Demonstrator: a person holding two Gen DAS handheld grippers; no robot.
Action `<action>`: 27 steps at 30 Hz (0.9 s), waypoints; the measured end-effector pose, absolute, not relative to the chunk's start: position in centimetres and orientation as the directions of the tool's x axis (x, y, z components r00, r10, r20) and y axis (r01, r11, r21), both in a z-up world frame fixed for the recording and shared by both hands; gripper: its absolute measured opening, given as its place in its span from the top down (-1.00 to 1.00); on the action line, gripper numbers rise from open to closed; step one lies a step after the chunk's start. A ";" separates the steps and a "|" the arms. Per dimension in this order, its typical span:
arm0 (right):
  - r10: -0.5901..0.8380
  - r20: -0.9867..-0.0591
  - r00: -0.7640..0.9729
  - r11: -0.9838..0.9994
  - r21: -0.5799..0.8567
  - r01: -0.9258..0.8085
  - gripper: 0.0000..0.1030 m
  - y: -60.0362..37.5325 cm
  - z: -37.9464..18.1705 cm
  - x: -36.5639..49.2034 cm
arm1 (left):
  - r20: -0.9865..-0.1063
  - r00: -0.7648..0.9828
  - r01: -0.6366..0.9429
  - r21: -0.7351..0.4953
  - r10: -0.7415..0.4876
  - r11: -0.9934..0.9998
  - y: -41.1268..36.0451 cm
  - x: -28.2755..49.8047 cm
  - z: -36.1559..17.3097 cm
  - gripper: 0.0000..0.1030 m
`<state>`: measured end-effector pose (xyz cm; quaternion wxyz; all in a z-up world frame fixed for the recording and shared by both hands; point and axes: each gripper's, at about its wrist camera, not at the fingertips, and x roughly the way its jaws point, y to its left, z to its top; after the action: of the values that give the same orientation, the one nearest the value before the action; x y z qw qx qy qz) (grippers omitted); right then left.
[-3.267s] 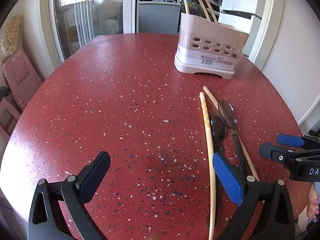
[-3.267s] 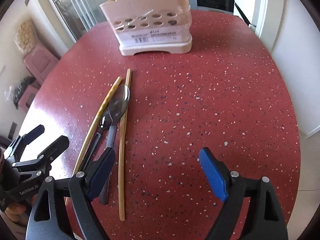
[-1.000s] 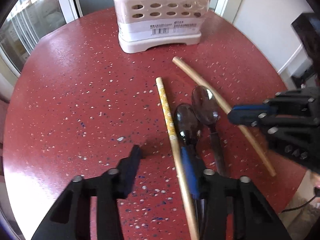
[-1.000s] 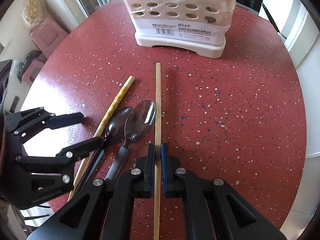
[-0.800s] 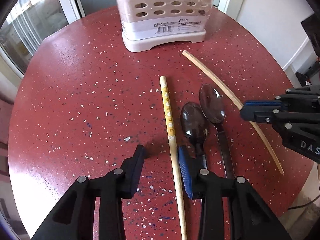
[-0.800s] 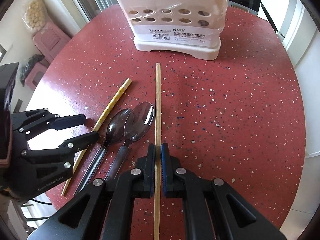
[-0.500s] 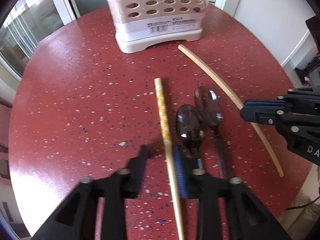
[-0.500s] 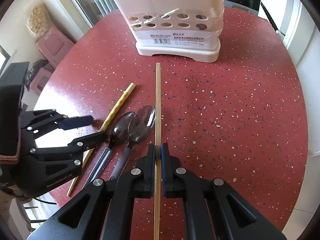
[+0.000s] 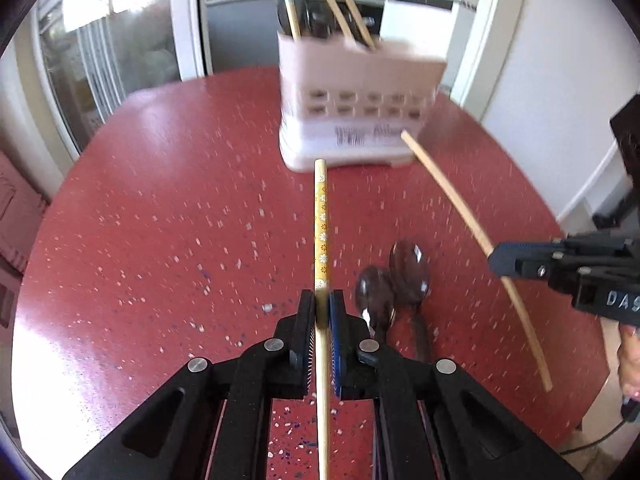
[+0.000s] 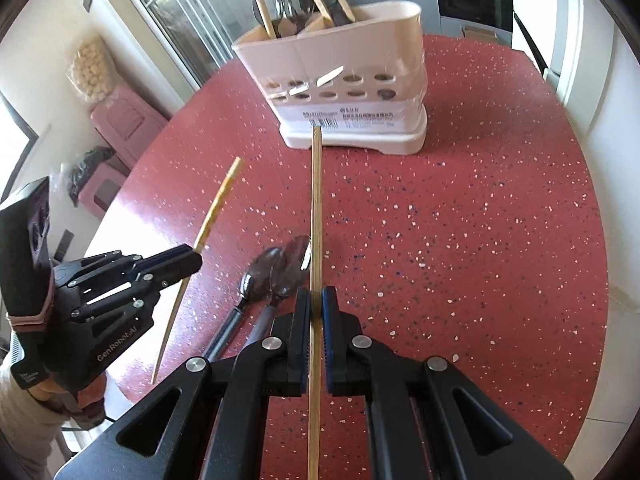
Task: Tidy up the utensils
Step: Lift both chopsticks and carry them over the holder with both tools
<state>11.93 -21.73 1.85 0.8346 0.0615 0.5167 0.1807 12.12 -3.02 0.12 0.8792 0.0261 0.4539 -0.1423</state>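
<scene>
Red speckled table (image 10: 460, 208) lies under my tongs: left gripper (image 9: 321, 312) pinches the flowered chopstick (image 9: 321, 220), right gripper (image 10: 316, 308) pinches the plain chopstick (image 10: 316, 200).

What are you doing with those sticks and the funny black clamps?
A person is tidying utensils on a red table. The left gripper is clamped on a yellow patterned chopstick, and the right gripper is clamped on a plain wooden chopstick. Both sticks point toward the white utensil holder, which already has chopsticks and cutlery in it. Two spoons lie on the table between the grippers.
</scene>
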 end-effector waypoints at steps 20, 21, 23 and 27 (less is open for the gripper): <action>0.410 -0.742 0.530 0.911 0.314 -0.266 0.88 -22.3 8.4 13.4 | -0.624 0.731 0.263 -0.117 -0.277 0.958 -3.4 12.7 7.0 0.29; 0.413 -0.737 0.536 0.910 0.317 -0.265 0.88 -22.4 8.6 13.8 | -0.616 0.736 0.263 -0.122 -0.281 0.957 -3.3 13.0 7.3 0.29; 0.416 -0.726 0.547 0.909 0.323 -0.263 0.88 -22.5 9.2 14.4 | -0.601 0.746 0.264 -0.132 -0.289 0.955 -3.1 13.4 8.0 0.29; 0.421 -0.708 0.567 0.907 0.332 -0.259 0.88 -23.0 10.1 15.9 | -0.580 0.758 0.266 -0.144 -0.299 0.953 -2.8 14.7 9.1 0.29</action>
<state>15.86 -22.97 10.09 0.8800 0.0957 0.4232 0.1931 14.67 -2.84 9.10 0.9372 -0.0267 0.3135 -0.1506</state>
